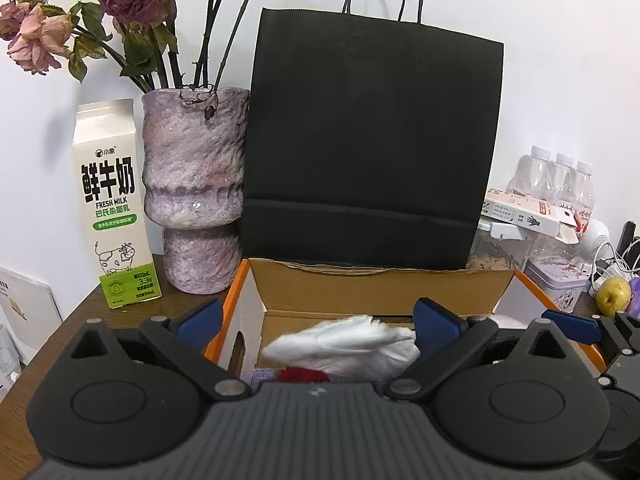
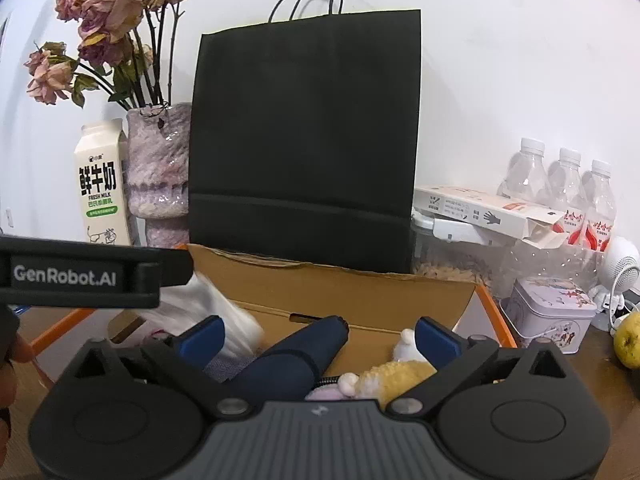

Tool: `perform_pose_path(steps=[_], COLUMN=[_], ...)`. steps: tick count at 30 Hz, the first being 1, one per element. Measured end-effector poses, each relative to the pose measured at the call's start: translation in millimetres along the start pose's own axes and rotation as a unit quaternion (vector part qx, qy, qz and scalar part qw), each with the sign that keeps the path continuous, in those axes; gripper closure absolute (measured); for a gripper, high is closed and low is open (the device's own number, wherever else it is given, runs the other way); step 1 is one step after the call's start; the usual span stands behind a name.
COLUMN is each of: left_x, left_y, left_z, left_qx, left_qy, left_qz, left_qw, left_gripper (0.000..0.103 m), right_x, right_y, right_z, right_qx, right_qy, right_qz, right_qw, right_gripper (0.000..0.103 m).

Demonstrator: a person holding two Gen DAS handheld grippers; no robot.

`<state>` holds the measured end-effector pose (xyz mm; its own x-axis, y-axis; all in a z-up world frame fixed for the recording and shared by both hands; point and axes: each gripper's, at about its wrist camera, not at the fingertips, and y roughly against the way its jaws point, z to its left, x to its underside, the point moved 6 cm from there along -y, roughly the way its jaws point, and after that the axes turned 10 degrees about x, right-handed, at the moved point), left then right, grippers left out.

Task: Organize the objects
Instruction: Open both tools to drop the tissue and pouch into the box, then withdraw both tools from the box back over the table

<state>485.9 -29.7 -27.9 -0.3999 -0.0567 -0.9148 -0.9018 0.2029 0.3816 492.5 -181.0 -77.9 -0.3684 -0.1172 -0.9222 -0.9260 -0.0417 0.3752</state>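
Blue-padded left gripper [image 1: 318, 320]: jaws spread wide, nothing pressed between them. Directly beneath and between its fingers, a crumpled white cloth or plastic piece [image 1: 344, 344] lies inside the open cardboard box [image 1: 376, 280], over something red [image 1: 302, 375] too hidden to identify.

Right gripper [image 2: 318, 334]: jaws likewise wide, gripping nothing. Between its fingers, in the same box: a folded navy umbrella [image 2: 300, 356], tip pointing away; just right of it, a yellow-and-white plush toy [image 2: 394, 376].

Beyond the box's far wall: an upright black paper bag [image 1: 372, 136]. Left of the bag: a mottled purple vase [image 1: 196, 188] of dried roses, then a fresh-milk carton [image 1: 114, 208]. Right of the bag: three water bottles [image 2: 560, 188], a flat carton [image 2: 484, 212], a printed tin [image 2: 552, 312] and a yellow-green pear [image 2: 628, 344].
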Motion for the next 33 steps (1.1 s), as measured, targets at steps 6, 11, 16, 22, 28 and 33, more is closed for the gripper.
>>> perform_pose_path(steps=[6,11,16,22,28,33], left_x=[0.9,1.5,2.3,3.2,6.1,9.5], left_y=[4.2,10.0,16.3,26.4,38.8,50.2], left_z=[-0.6,0.6,2.5,3.9,5.4,6.3], left_qx=[-0.003,-0.006,-0.008,-0.008,-0.010,-0.010], left_qy=[-0.004,-0.004,-0.002,0.000,0.002,0.003], left_qz=[-0.003,-0.008,-0.012,-0.013,-0.012,-0.012], left_qw=[1.0000,0.9999,0.9999,0.9999,0.9999,0.9999], left_gripper=[0.000,0.000,0.000,0.000,0.000,0.000], right_x=[-1.6,-1.9,-1.0,0.8,4.1,8.9], right_y=[4.9,9.8,15.1,23.8,33.8,45.2], right_z=[-0.7,0.2,1.1,-1.7,-3.4,-4.9], right_qx=[0.001,0.003,0.004,0.007,0.007,0.007], right_qy=[-0.003,-0.002,0.001,0.002,0.003,0.002], right_qz=[-0.003,-0.006,-0.009,-0.011,-0.011,-0.012], right_qw=[1.000,1.000,1.000,1.000,1.000,1.000], right_gripper=[0.000,0.000,0.000,0.000,0.000,0.000])
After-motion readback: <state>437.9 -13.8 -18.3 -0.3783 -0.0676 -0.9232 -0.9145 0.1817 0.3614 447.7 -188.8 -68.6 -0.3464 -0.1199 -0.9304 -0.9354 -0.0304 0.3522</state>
